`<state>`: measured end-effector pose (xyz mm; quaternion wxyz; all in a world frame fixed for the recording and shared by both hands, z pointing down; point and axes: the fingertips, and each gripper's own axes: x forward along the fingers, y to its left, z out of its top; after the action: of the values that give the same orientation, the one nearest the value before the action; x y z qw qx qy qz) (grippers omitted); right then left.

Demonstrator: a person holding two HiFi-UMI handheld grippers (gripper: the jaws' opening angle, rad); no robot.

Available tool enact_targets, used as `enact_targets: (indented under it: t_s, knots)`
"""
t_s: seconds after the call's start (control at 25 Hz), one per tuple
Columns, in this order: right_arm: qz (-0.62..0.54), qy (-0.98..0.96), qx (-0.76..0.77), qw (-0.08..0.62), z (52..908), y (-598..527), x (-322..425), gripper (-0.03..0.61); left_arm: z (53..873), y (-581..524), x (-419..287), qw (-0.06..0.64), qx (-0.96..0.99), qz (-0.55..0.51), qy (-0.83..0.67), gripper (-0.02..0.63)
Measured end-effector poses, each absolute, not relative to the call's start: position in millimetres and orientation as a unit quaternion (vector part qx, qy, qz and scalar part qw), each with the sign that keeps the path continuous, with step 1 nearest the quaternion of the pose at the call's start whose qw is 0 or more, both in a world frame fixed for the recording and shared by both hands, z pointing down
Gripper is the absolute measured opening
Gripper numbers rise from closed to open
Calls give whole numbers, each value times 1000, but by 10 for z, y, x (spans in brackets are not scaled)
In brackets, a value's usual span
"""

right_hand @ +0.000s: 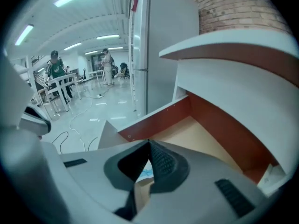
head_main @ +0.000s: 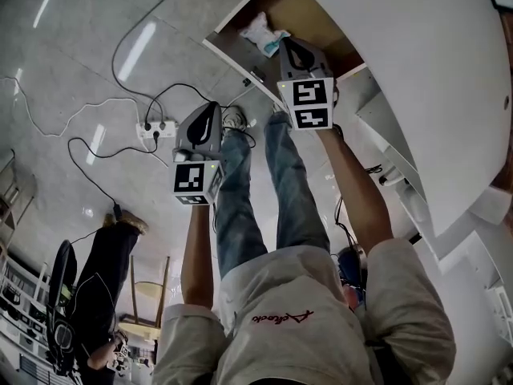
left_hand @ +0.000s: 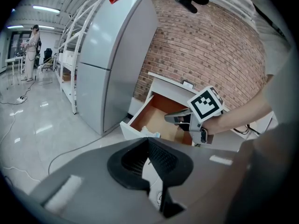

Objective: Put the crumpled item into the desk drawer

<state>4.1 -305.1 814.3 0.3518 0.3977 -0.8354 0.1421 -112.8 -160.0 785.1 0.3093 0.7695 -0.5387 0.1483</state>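
Right gripper [head_main: 287, 46] reaches over the open drawer, and its own view shows its jaws pressed together at the tips with nothing pinched between them [right_hand: 149, 143]. Left gripper [head_main: 212, 107] hangs lower over the floor, off to the side of the drawer; its jaws also meet at the tips and hold nothing [left_hand: 148, 141].

Grey glossy floor [head_main: 72, 46] fills most of the head view. A white desk [head_main: 417, 79] runs along the right side of that view. In the left gripper view a tall grey refrigerator [left_hand: 112, 55] stands against a brick wall [left_hand: 210, 45], just beside the desk.

The desk drawer [head_main: 240, 61] is pulled out, white on the outside and brown wood inside [right_hand: 205, 139]. In the left gripper view the right gripper hovers above it, marker cube facing up.

The person's legs in blue jeans [head_main: 240, 207] stand between the two grippers in the head view. Another person in dark clothes [head_main: 96, 287] stands at the lower left of that view.

The crumpled item [head_main: 264, 34], white with a touch of blue, lies on the drawer's floor near the front corner, just beside the right gripper's tips. It shows through the gap behind those tips [right_hand: 144, 171], but whether it touches them I cannot tell.

A white power strip [head_main: 156, 128] lies on the floor near the left gripper, with cables [head_main: 48, 127] trailing from it.
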Motion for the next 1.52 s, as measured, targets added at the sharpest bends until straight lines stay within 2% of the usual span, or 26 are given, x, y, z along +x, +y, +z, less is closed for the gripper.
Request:
enact_targets:
  t_s: [0.52,1.08,1.52]
  knots:
    - [113,-855,418,285,6784,-2577,243,12,6906,-1483,-1136,297,768,133,-552,9]
    - [42,-868,438,228,5176,-2306,336,12,5634,-1492,-971,235,792,86,-556,9]
    - [14,-864,464,195,4440,-2015,459,12,4830,-1465,-1125,177,800,47,-571,9]
